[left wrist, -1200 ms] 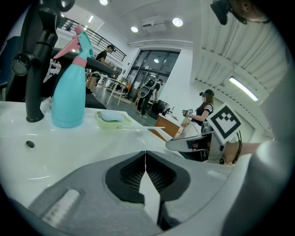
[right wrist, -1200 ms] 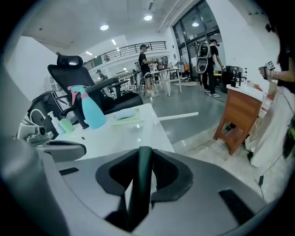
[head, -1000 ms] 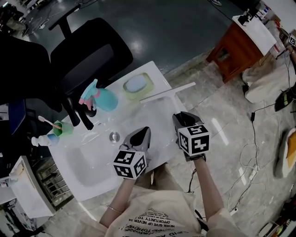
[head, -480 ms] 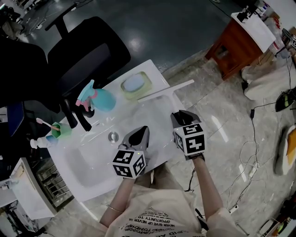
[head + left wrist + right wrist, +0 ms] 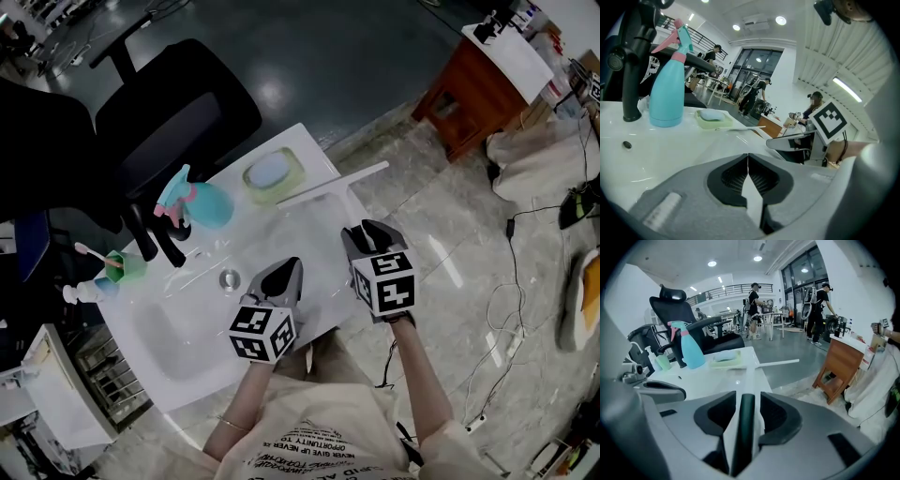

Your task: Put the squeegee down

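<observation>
The white squeegee [image 5: 328, 187] lies on the white sink counter [image 5: 187, 328], its blade across the far right corner and its handle running back toward me. My right gripper [image 5: 364, 232] is around the handle's near end. In the right gripper view the dark handle [image 5: 746, 380] lies between the jaws, which are opening, with a small gap showing on each side, and the blade [image 5: 778, 363] lies ahead. My left gripper [image 5: 286, 269] hovers over the basin, shut and empty, its jaws meeting in a thin line [image 5: 748, 159].
A teal spray bottle [image 5: 211, 202], a green soap dish [image 5: 272, 173], a black faucet [image 5: 159, 239] and a green cup with a toothbrush [image 5: 122, 265] stand along the far side. A black office chair [image 5: 169, 112] is behind the sink. A wooden cabinet [image 5: 478, 84] stands far right.
The right gripper's jaws stand a little wider around the handle than before. The squeegee and both hands have stayed where they were.
</observation>
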{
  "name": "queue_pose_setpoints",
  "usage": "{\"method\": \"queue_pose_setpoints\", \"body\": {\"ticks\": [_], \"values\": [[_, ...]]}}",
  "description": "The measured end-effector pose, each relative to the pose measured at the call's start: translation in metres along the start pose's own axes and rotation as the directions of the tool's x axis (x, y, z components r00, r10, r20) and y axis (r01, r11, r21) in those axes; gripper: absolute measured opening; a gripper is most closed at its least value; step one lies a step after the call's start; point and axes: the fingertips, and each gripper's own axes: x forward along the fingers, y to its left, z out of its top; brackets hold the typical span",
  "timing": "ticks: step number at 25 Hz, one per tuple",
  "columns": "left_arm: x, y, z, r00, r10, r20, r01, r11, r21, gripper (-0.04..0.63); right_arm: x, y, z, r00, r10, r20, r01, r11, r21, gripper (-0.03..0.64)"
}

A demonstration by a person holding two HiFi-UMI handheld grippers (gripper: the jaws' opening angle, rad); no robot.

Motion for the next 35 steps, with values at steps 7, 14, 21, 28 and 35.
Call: {"method": "queue_pose_setpoints", "body": {"ticks": [7, 14, 21, 28, 35], "values": [[-0.01, -0.007, 0.012, 0.999, -0.018, 0.039, 0.016, 0.999, 0.036, 0.023, -0.023, 0.006, 0.021, 0.991, 0.012, 0.13, -0.013, 1.0, 0.011, 0.142], [-0.026, -0.023, 0.031, 0.993, -0.049, 0.111, 0.039, 0.995, 0.096, 0.023, -0.05, 0.01, 0.025, 0.979, -0.001, 0.203, 0.001, 1.0, 0.0, 0.044], [-0.045, -0.036, 0.053, 0.978, -0.07, 0.195, 0.042, 0.988, 0.146, 0.023, -0.079, 0.02, 0.027, 0.957, 0.028, 0.29, -0.03, 1.0, 0.001, 0.006], [-0.068, -0.043, 0.078, 0.953, -0.089, 0.291, 0.038, 0.984, 0.175, 0.023, -0.11, 0.032, 0.04, 0.916, 0.052, 0.398, -0.066, 0.998, 0.022, 0.005], [-0.092, -0.051, 0.099, 0.936, -0.102, 0.338, 0.02, 0.971, 0.238, 0.023, -0.142, 0.042, 0.058, 0.864, 0.061, 0.5, -0.095, 0.995, 0.043, 0.005]]}}
